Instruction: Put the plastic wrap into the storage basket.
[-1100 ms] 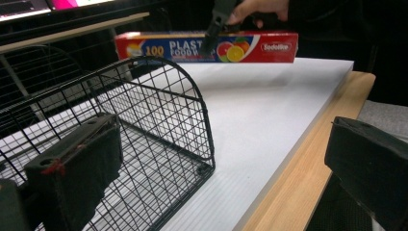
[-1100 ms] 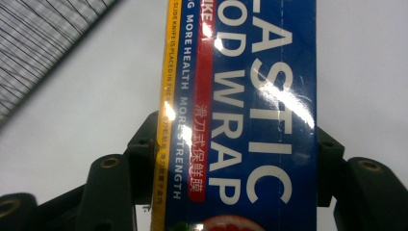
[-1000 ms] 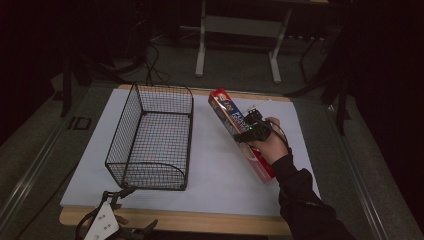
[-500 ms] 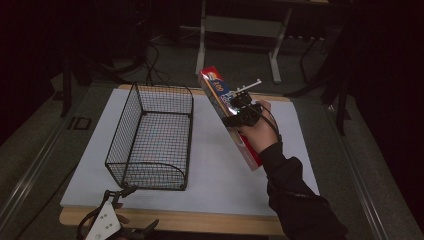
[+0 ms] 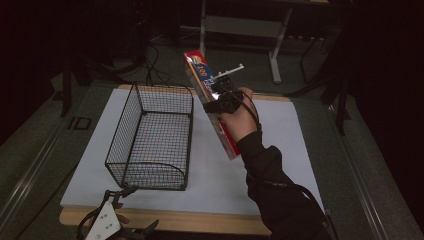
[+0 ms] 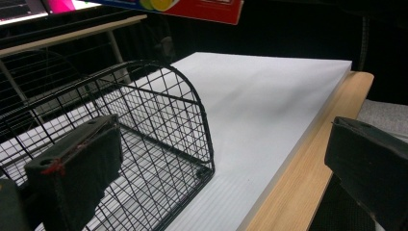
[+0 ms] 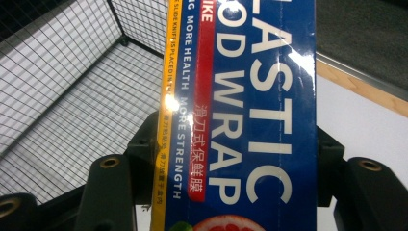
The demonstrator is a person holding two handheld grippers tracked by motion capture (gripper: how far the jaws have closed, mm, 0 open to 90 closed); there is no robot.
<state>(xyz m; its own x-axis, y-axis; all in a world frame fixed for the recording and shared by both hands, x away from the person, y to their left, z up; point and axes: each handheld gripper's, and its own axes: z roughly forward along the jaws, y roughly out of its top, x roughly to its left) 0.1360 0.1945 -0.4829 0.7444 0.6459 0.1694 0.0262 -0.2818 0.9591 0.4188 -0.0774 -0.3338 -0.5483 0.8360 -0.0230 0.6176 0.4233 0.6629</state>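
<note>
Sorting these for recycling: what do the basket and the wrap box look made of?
Basket: thin metal wire, seemingly coated matte black, an open welded grid you see through. Wrap box: probably glossy printed cardboard, with sharp folded edges and glare on the lettering.

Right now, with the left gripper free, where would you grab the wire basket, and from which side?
Probably the top rim wire of the wire basket's rounded near end, from the person's side. That arched end faces the open left gripper, and thin wire fits between its jaws. The right gripper holds the plastic wrap box above the table.
</note>
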